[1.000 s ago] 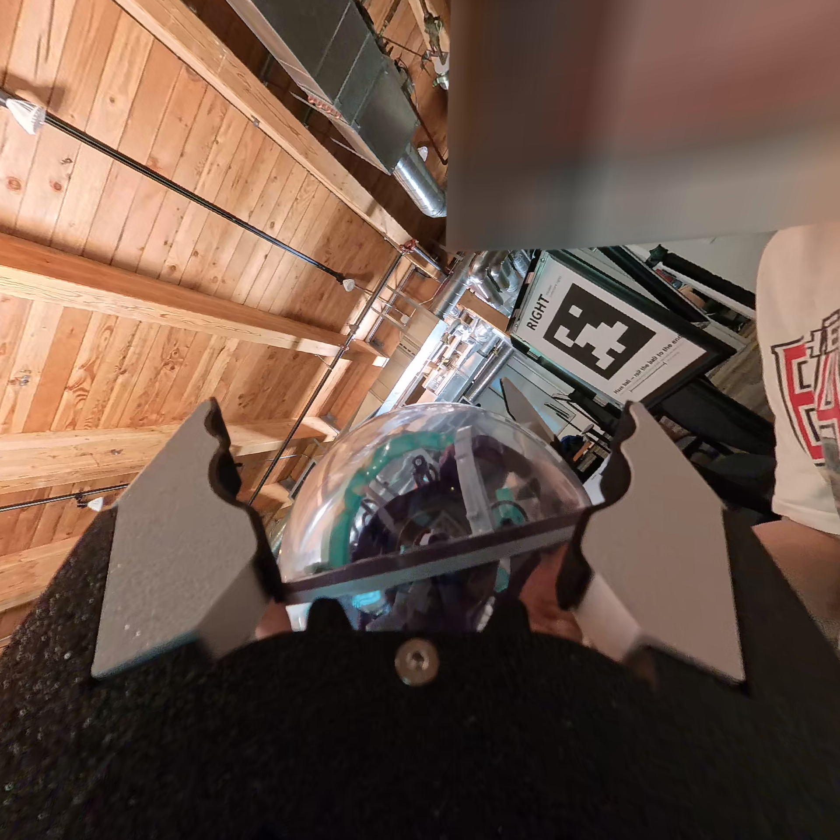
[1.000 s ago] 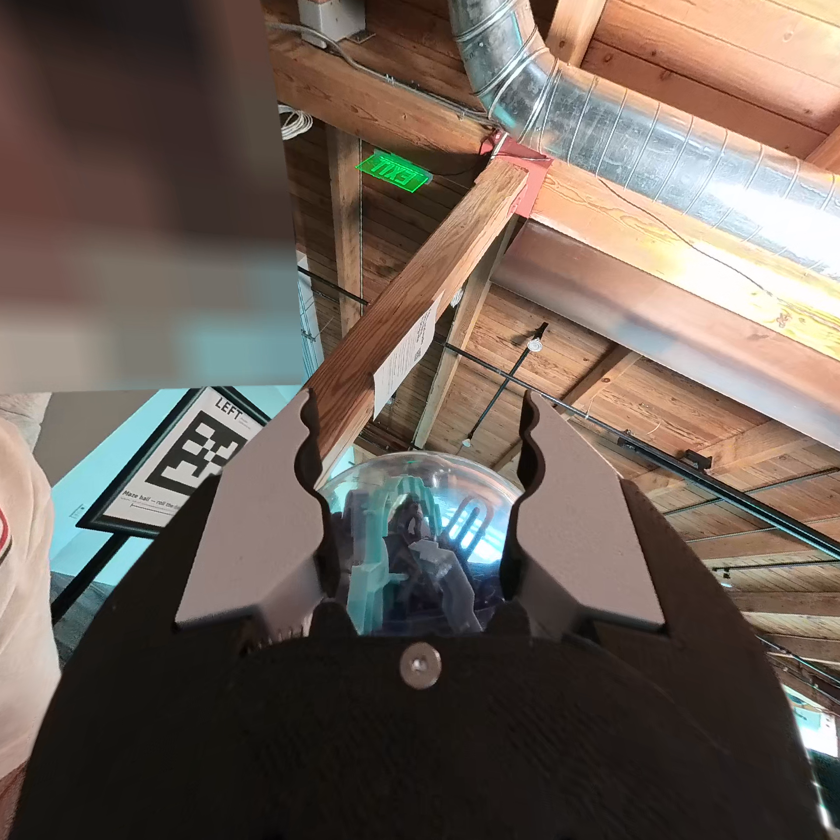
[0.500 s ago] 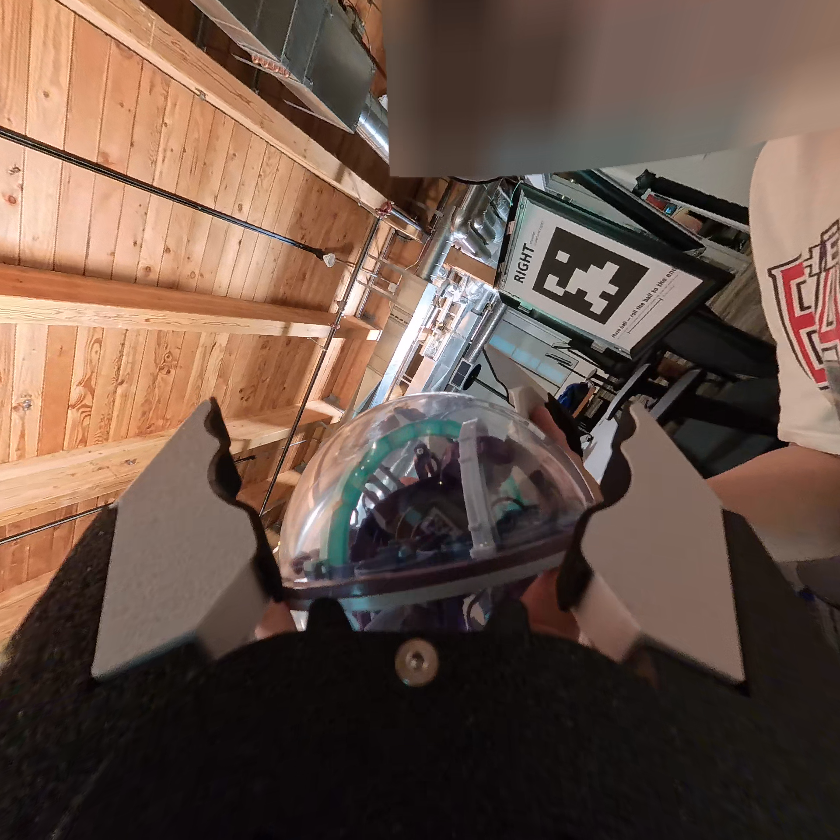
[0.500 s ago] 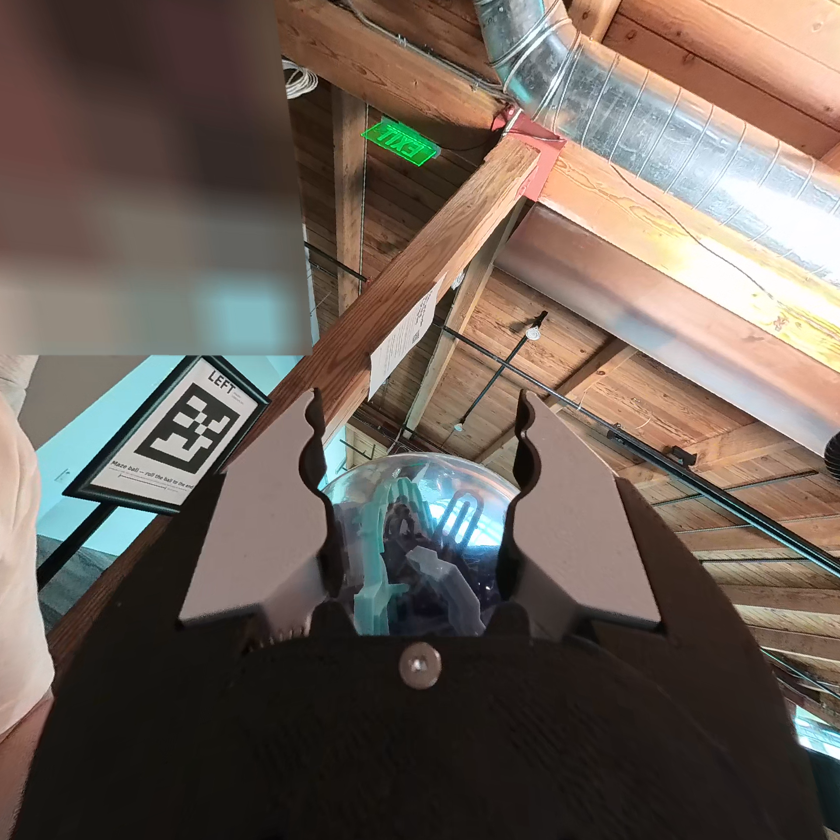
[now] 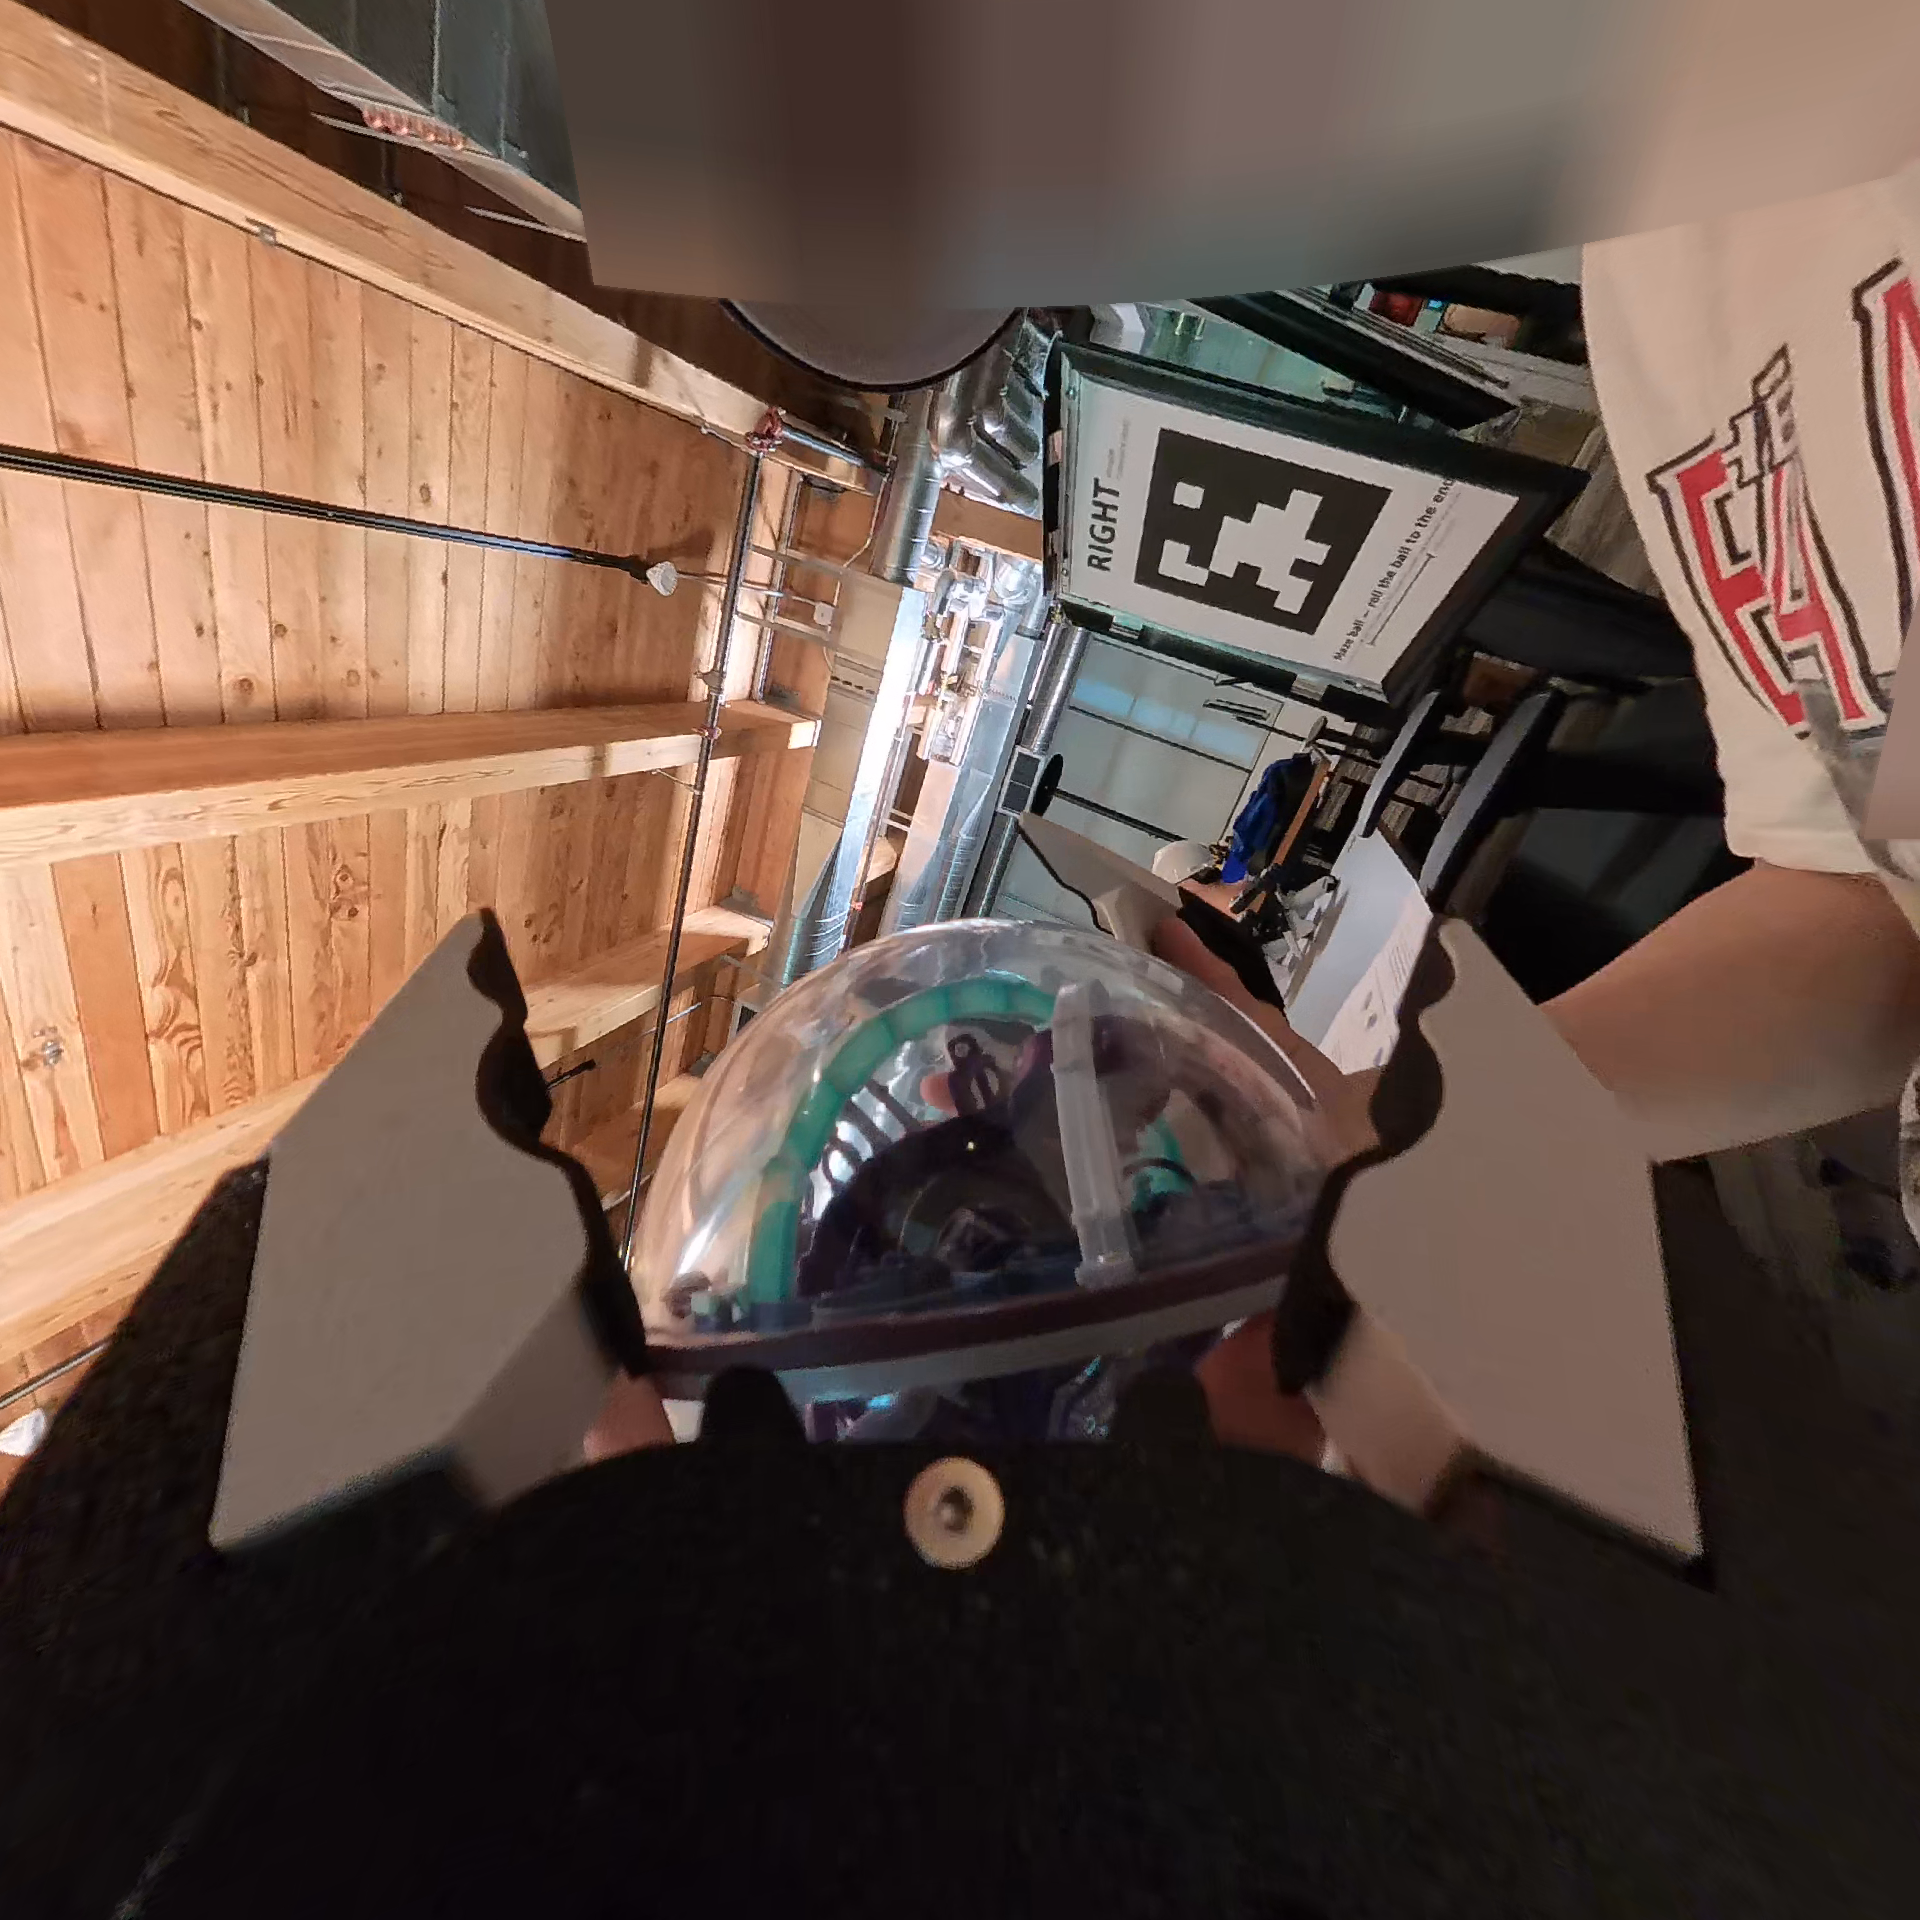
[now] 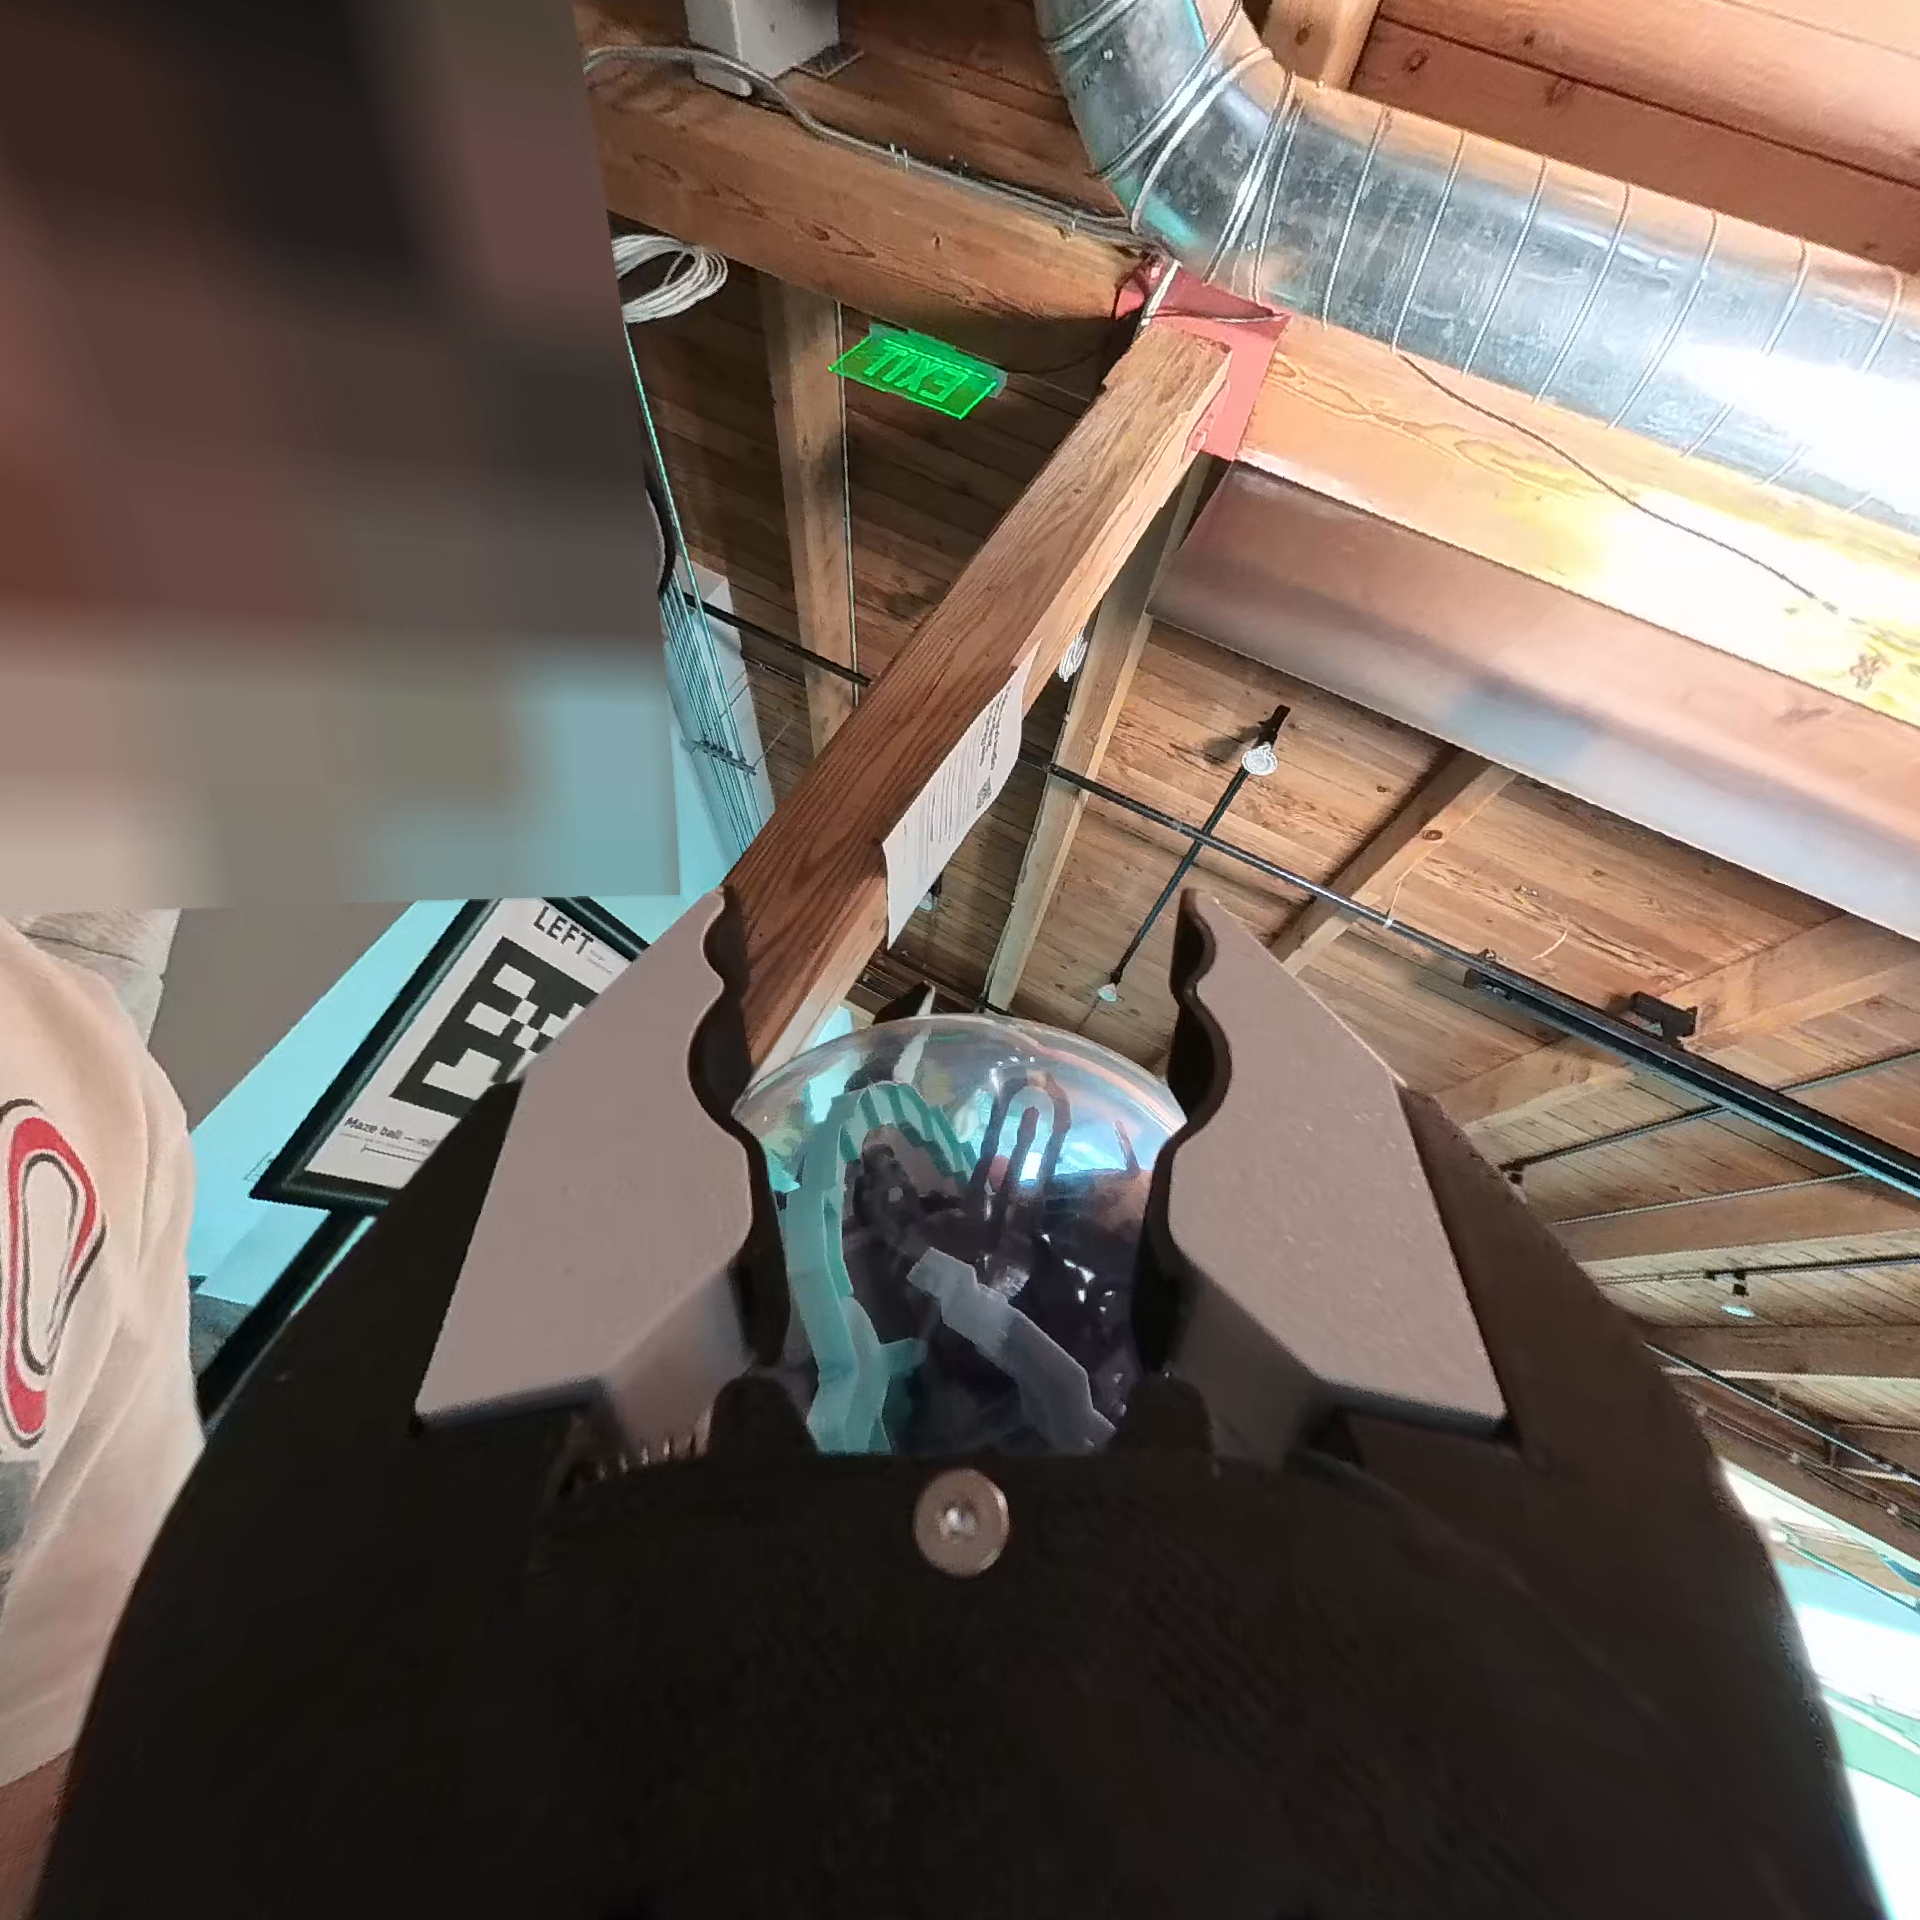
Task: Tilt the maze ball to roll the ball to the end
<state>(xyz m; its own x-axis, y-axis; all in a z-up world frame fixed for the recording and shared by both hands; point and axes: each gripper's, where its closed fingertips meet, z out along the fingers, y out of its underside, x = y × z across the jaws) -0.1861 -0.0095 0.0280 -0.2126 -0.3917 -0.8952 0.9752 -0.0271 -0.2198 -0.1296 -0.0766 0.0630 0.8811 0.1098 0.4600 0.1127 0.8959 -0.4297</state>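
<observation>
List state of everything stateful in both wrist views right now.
maze ball: held up toward the ceiling, gripped from two sides, dark seam band tilted.
left gripper: shut on maze ball, fingers at the seam band.
right gripper: shut on maze ball, fingers pressed on the clear dome.
small ball inside: cannot make it out.
green exit sign: lit.
ceiling spot lamp: cannot tell if on.
</observation>
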